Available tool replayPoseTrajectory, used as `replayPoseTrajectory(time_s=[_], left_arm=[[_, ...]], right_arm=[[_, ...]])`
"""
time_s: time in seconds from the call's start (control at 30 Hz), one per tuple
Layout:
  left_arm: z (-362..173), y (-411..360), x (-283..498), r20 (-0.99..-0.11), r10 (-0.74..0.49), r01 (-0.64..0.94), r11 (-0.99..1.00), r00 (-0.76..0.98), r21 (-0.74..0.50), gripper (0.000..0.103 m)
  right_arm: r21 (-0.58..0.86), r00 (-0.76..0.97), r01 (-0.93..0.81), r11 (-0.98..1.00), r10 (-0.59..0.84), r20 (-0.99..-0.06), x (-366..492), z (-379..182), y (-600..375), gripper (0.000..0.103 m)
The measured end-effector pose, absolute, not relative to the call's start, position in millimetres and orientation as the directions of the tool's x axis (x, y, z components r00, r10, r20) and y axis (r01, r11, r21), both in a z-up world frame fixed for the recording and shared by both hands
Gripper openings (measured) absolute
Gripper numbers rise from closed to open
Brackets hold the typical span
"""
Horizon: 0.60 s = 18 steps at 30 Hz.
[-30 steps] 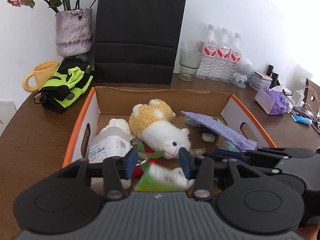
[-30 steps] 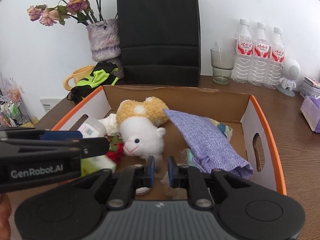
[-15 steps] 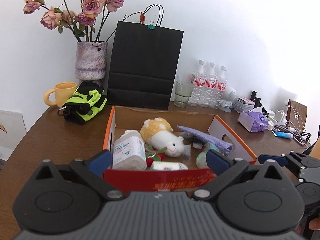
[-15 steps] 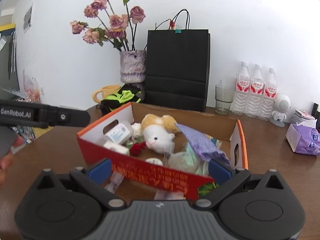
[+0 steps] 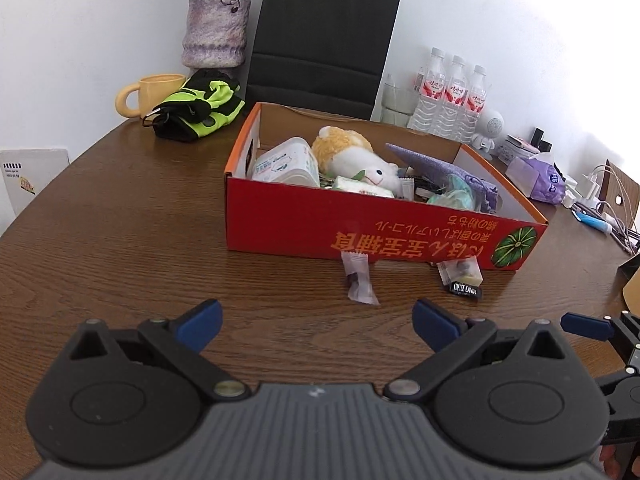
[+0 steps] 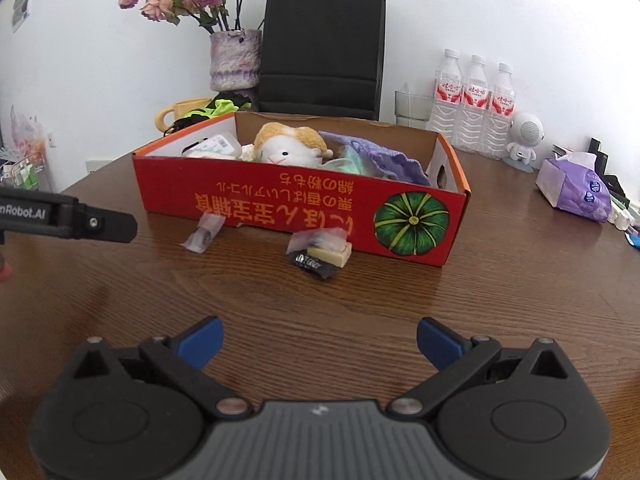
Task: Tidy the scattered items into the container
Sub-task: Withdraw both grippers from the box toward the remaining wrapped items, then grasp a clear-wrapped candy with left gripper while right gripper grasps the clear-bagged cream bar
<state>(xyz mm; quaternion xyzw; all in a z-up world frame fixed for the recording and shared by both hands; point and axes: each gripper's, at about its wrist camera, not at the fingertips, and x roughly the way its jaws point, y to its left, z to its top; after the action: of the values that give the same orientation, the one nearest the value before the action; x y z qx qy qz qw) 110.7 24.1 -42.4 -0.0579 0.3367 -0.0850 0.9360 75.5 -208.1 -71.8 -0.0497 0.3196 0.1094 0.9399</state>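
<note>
Both grippers have pulled back from over the box since a sec ago and now sit wide open, empty.

Left wrist view: left gripper (image 5: 316, 322) at bottom centre, jaws spread wide, nothing btwn them. Red box (image 5: 384, 232) mid-frame w/ plush (image 5: 352, 156) inside. Two wrappers on table (image 5: 120, 240) just in front of box: clear one (image 5: 358, 278), dark one (image 5: 460, 276).

Right wrist view: right gripper (image 6: 319, 340) bottom centre, jaws fully apart, empty. Box (image 6: 300, 208) centre; both wrappers (image 6: 202, 234) (image 6: 320, 254) against its front wall.

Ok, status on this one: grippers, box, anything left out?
Left gripper and right gripper open, empty. Red box loaded. Two candy wrappers on the table at its front. Path clear.
</note>
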Motion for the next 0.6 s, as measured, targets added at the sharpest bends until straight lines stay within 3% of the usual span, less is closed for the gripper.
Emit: replayPoseTrajectory(time_s=[0.13, 0.23, 0.4, 0.6], left_arm=[[-46.9, 5.0, 132.8, -0.635, -0.163, 0.111, 0.986, 0.755, -0.121, 0.103], [-50.3, -9.0, 147.3, -0.639, -0.128, 0.1, 0.992, 0.758, -0.081, 0.095], [-59.6, -24.0, 167.4, -0.677, -0.127, 0.118, 0.991, 0.725, -0.059, 0.062], [-63.4, -32.2, 171.9, -0.681, -0.141, 0.142, 0.988, 0.719, -0.055, 0.044]], right_arm=[[-0.021, 0.777, -0.215, 0.976, 0.159, -0.609, 83.8, -69.9, -211.7, 0.103], [-0.011, 0.778, -0.204, 0.979, 0.156, -0.609, 89.7, -70.6, -212.7, 0.103], [-0.015, 0.784, -0.2, 0.98, 0.151, -0.602, 101.9, -70.8, -211.5, 0.103], [-0.006, 0.786, -0.208, 0.978, 0.163, -0.597, 114.4, -70.4, -208.9, 0.102]])
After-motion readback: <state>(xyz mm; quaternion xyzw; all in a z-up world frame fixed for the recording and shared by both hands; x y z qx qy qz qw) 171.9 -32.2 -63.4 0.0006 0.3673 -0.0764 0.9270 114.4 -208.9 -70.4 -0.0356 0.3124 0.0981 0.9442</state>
